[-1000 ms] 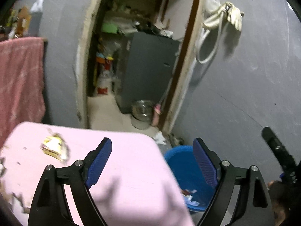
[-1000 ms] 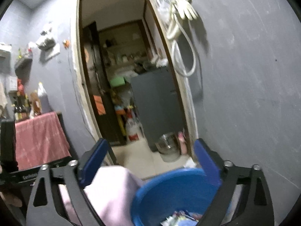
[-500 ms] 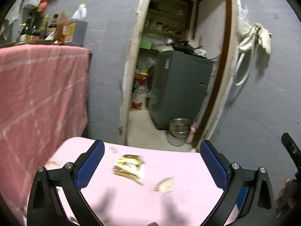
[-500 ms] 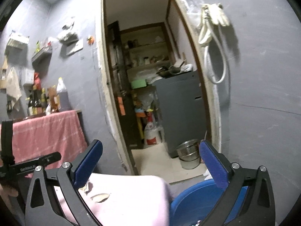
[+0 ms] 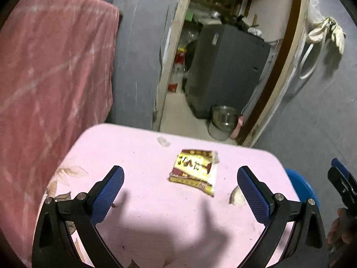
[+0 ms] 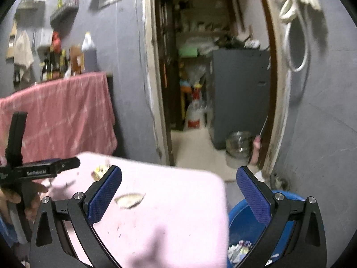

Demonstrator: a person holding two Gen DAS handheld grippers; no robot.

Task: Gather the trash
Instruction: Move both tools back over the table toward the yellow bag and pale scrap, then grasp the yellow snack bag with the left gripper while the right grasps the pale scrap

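A yellow and red wrapper lies on the pink table, just ahead of my open, empty left gripper. A pale scrap lies by its right finger and a small white scrap near the far edge. In the right wrist view my right gripper is open and empty over the table's right end, with a pale scrap beside its left finger and the wrapper farther left. A blue basin holding trash stands on the floor below the table's right edge.
A pink cloth drapes a counter to the left. A doorway behind the table opens to a grey cabinet and a steel pot. Gloves and a hose hang on the grey wall at right.
My left gripper has swung left from the basin and tilted down over the table, so the wrapper now lies between its fingers. My right gripper has also turned left, off the basin toward the table.
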